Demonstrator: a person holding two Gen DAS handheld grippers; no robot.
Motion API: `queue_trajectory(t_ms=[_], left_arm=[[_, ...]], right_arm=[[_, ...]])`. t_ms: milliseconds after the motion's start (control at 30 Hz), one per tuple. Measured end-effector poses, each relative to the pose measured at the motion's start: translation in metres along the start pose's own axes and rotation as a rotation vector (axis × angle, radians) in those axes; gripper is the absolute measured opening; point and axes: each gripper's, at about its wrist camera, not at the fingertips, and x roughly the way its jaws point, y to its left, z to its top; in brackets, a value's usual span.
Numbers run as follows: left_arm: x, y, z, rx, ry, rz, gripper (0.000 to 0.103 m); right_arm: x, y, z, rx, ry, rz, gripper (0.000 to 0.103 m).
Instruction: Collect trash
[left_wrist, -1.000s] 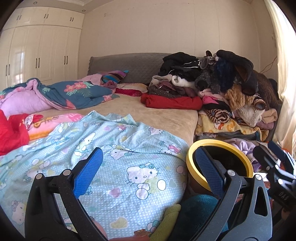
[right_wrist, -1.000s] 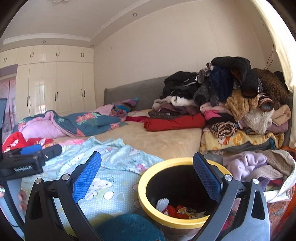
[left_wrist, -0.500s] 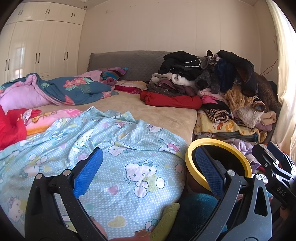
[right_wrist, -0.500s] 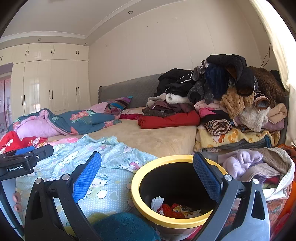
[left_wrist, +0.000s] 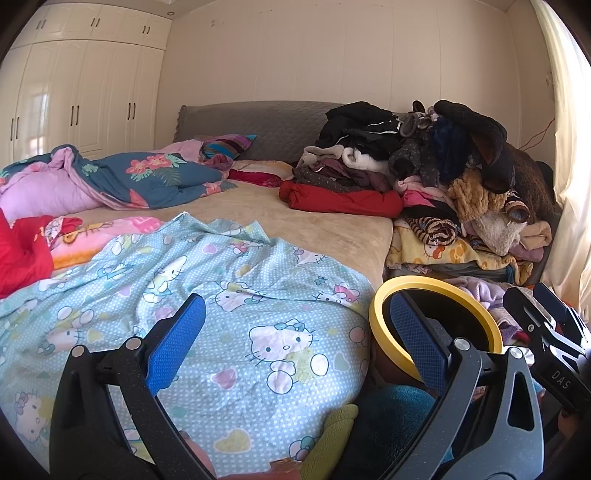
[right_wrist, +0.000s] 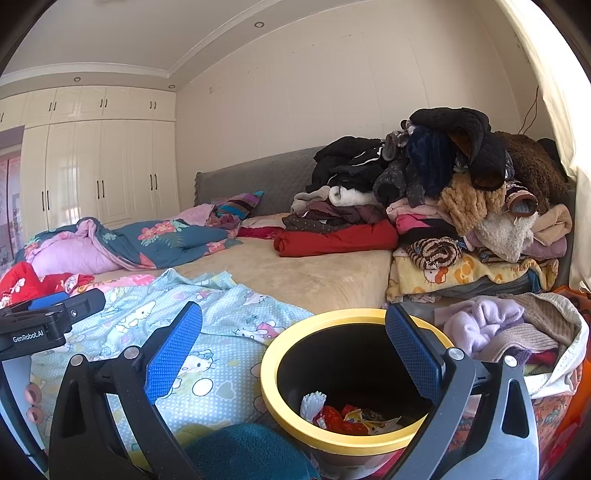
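Note:
A black bin with a yellow rim (right_wrist: 291, 395) stands beside the bed; it also shows in the left wrist view (left_wrist: 436, 286). Inside lie trash wrappers (right_wrist: 351, 419), red, yellow and white. My right gripper (right_wrist: 293, 350) is open and empty, above the bin's left rim. My left gripper (left_wrist: 297, 338) is open and empty over the Hello Kitty sheet (left_wrist: 236, 291), left of the bin. The right gripper's body shows at the left wrist view's right edge (left_wrist: 546, 347). The left gripper's body shows at the right wrist view's left edge (right_wrist: 48, 321).
A tall pile of clothes (right_wrist: 443, 192) sits on the bed's right side. A floral quilt (left_wrist: 147, 177) and red cloth (left_wrist: 22, 251) lie to the left. A basket of clothes (right_wrist: 517, 332) is right of the bin. White wardrobes (right_wrist: 92, 166) line the far wall.
Both grippers have drifted slightly; the bin sits a bit further left and lower in the right wrist view. Both grippers stay open and empty.

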Motion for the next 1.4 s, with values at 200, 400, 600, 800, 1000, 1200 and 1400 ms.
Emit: queue_trajectory(t_ms=[200,400,600,800,1000,1200,1400], left_arm=[[0.000,0.001,0.000,-0.001,-0.001,-0.001,0.092],[0.000,0.001,0.000,-0.001,-0.001,-0.001,0.092],[0.000,0.000,0.000,-0.002,-0.001,-0.001,0.092],[0.000,0.000,-0.001,-0.003,-0.002,-0.001,0.092],[0.001,0.002,-0.001,-0.005,-0.001,-0.001,0.092],[0.001,-0.005,-0.002,-0.001,0.010,0.003,0.092],[0.004,0.009,0.001,-0.049,0.043,0.021,0.092]], right_arm=[[0.000,0.000,0.000,-0.002,-0.001,0.000,0.097],[0.000,0.000,0.000,-0.001,-0.001,-0.001,0.097],[0.000,0.000,0.000,-0.002,-0.001,-0.002,0.097],[0.000,0.001,0.000,-0.001,0.001,-0.002,0.097],[0.000,0.001,0.000,0.000,0.001,-0.002,0.097],[0.001,0.001,0.000,0.001,0.009,0.003,0.097],[0.016,0.011,0.011,0.011,0.039,0.046,0.097]])
